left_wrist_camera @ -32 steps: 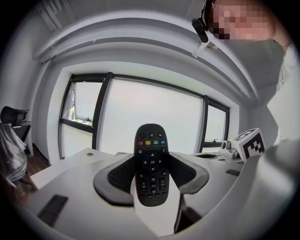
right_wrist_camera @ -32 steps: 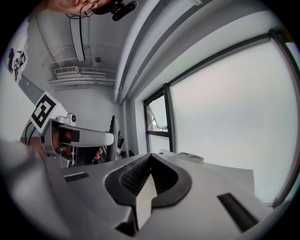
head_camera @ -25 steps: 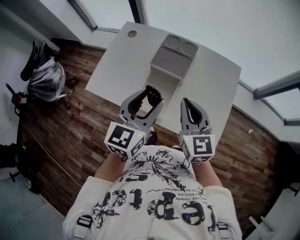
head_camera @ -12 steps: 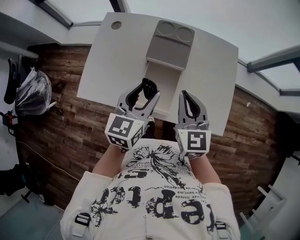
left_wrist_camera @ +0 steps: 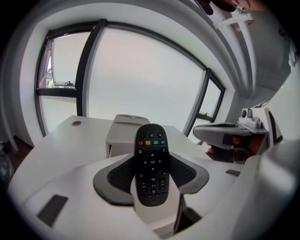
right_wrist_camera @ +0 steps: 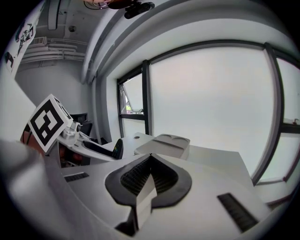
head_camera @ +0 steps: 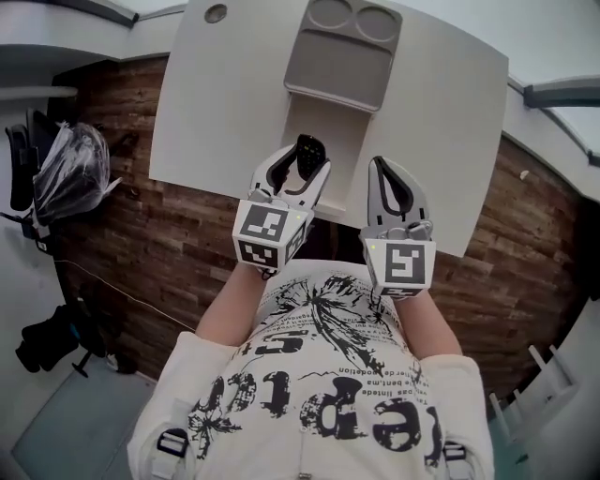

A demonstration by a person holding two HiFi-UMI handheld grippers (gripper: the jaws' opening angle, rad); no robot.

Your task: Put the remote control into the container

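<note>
Firmly clamped between the ribbed dark pads [left_wrist_camera: 117,177] of the left gripper [head_camera: 293,178] is the black remote control [left_wrist_camera: 151,164]. Its button face is turned to that gripper's camera, and its top end, with the row of coloured keys, pokes out past the jaw tips. The right gripper [right_wrist_camera: 150,161] has its jaws brought together, tips meeting, with nothing between them.

From the head view both grippers hang side by side over the near edge of the white table [head_camera: 441,141], left one slightly ahead. The remote is in the air, just short of the grey container [head_camera: 342,66] and not touching it. That container lies lengthwise on the table beyond the jaws, with two round hollows at its far end and a flat rectangular part nearer.

A small round hole [head_camera: 216,13] sits in the table's far left corner. Below the grippers shows the person's printed shirt [head_camera: 319,394], and dark wooden floor [head_camera: 141,234] runs to either side.
</note>
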